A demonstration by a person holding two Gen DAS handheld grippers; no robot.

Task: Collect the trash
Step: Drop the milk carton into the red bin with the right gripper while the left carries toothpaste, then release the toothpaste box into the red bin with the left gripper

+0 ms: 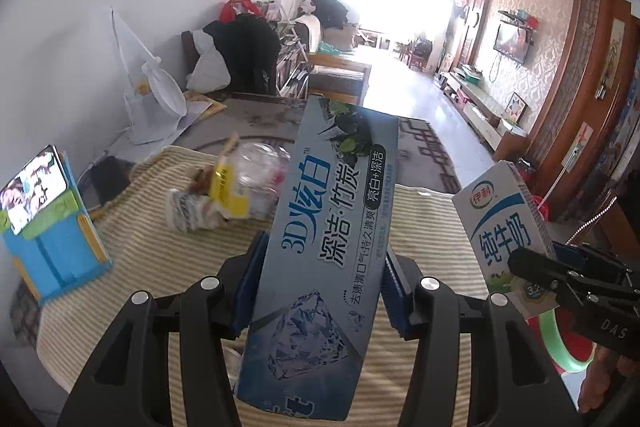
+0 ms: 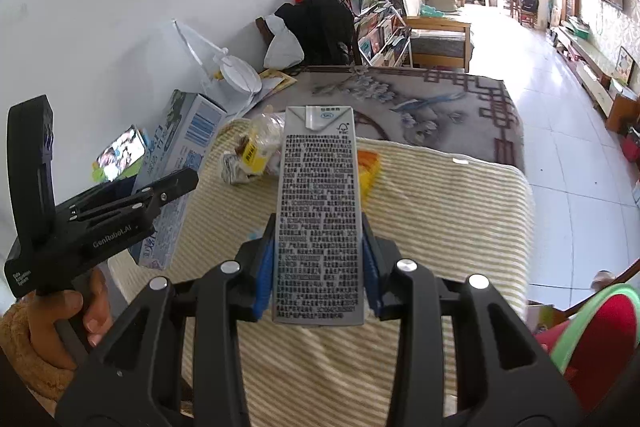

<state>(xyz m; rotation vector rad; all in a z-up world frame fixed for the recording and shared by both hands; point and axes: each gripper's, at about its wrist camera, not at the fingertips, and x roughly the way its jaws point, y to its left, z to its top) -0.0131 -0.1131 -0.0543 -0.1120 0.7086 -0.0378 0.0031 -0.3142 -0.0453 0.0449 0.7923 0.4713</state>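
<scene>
My left gripper is shut on a long blue-grey toothpaste box, held above the striped cloth; the box also shows at the left in the right wrist view. My right gripper is shut on a white milk carton, held upright above the cloth; the carton also shows at the right in the left wrist view. A pile of trash lies further back on the cloth: a crumpled wrapper, a yellow wrapper and a clear plastic bottle. An orange-yellow wrapper lies behind the carton.
The striped cloth covers a table with a grey patterned cover. A phone on a blue stand stands at the left. A red bin with a green rim is at the lower right. A white lamp stands by the wall.
</scene>
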